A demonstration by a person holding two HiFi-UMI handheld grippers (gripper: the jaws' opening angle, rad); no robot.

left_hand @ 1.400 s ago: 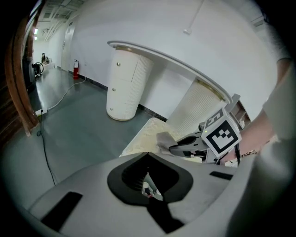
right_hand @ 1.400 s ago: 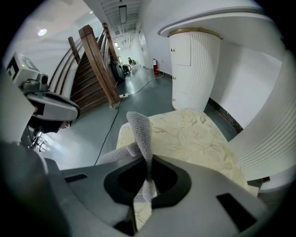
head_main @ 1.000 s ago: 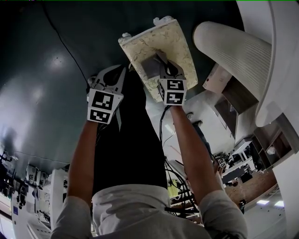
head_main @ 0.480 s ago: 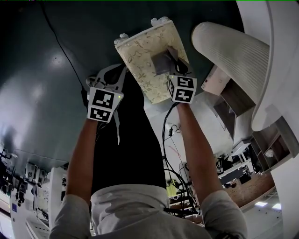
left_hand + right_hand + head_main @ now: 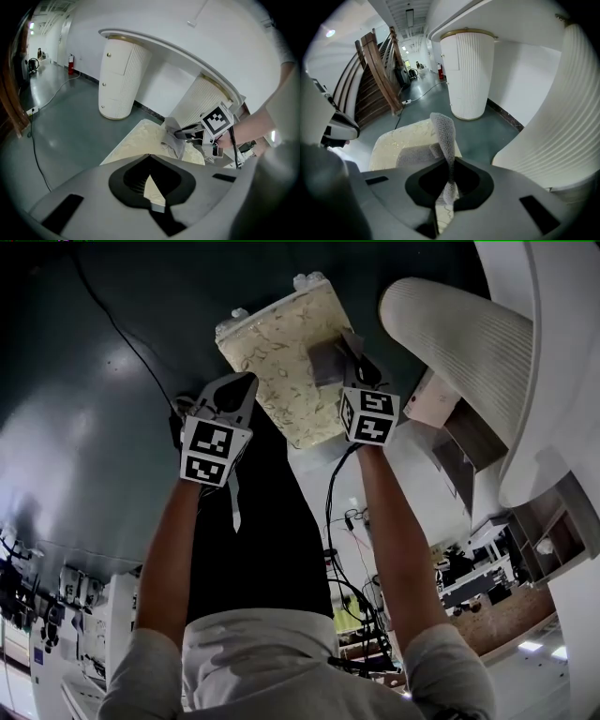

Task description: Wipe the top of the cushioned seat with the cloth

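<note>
Right gripper (image 5: 451, 165): clenched on grey mesh cloth (image 5: 443, 126), over right part of cream cushioned seat (image 5: 277, 362). Left gripper (image 5: 149, 157): jaws together, empty, at seat's near-left edge.

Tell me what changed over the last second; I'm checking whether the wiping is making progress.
The right tongs, shut on the cloth, slid it across the seat from the middle toward its right edge. The left tongs crept closer to the seat's near corner. The grip on the cloth stayed the same, and the cloth stayed on the seat top.
</note>
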